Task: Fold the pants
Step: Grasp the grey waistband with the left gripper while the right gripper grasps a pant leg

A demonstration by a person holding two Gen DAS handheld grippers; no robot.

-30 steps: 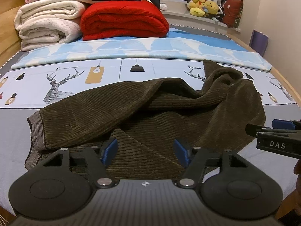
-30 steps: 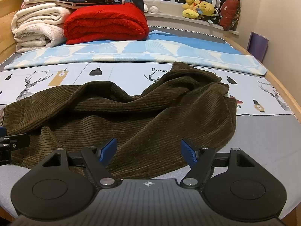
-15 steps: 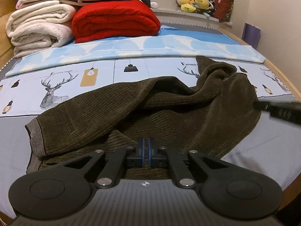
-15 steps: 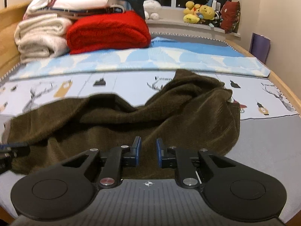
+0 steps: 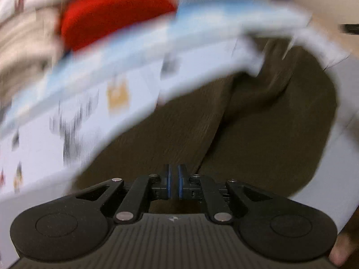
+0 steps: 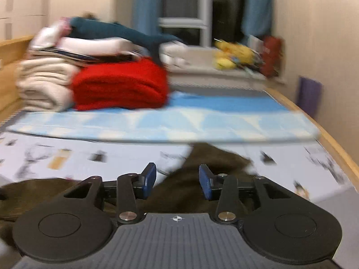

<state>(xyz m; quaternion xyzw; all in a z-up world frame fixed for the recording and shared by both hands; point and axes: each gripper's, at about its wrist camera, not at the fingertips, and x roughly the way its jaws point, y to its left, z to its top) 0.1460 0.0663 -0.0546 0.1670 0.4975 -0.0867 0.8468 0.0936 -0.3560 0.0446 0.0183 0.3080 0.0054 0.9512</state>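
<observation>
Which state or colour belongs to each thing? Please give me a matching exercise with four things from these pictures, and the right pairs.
Things:
1. left gripper
2. right gripper
3. pants
4. folded blanket

States or colours:
A. red
B. fingers wide apart
C. dark brown, ribbed cloth
D. fingers almost together

Pairs: 1-D, 2-B, 3-C, 4-A

Whether the left gripper pinches the pants cannot be told; the view is blurred.

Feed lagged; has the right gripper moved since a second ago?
Yes. The right gripper has risen: the red blanket now sits lower in its view and the window is exposed. Its jaws stand open above the pants.
</observation>
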